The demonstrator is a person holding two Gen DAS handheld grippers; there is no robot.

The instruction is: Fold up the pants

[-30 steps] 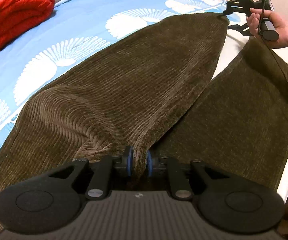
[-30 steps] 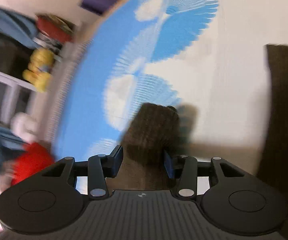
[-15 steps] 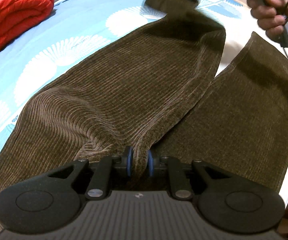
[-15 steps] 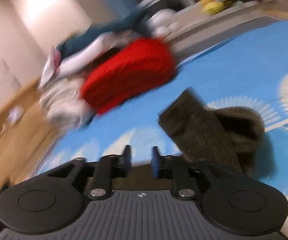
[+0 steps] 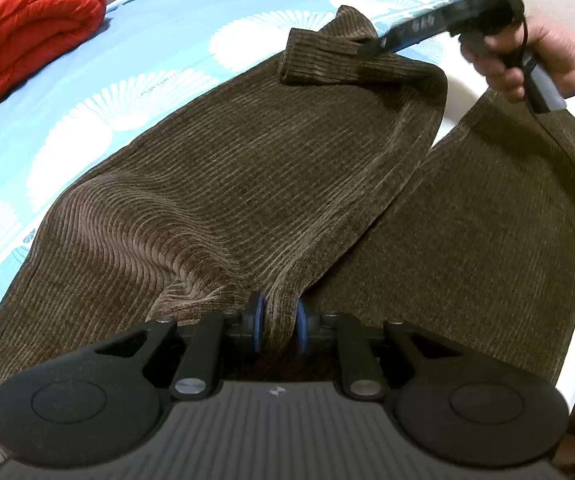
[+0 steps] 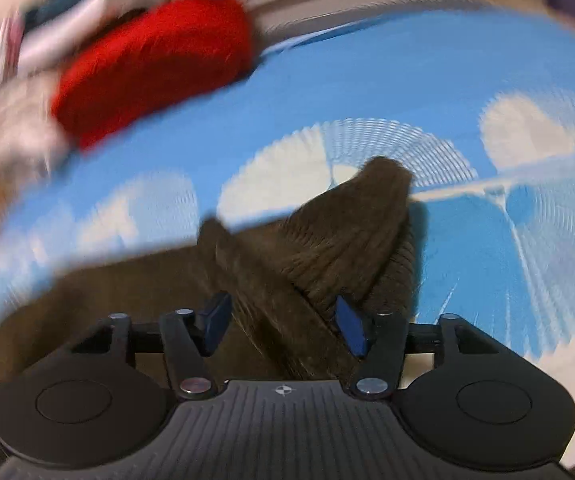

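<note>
Hem flipped back — right claw letting go

Right claw (image 6: 283, 326) is opening around the pants (image 5: 247, 184) hem; left claw (image 5: 278, 328) pinches the crotch.

Brown corduroy pants (image 5: 247, 184) are spread on a blue sheet (image 5: 159, 36) printed with white fans. A bunched ridge of fabric at the crotch is pinched between the blue pads of the left gripper (image 5: 278, 328), bottom centre. The far hem of one leg is flipped back on itself into a small fold. The right gripper (image 5: 371, 46), blurred, is held by a hand (image 5: 543, 56) at top right, its tip at that fold; its jaws are opening. A folded red blanket (image 5: 27, 28) is seen top left.
</note>
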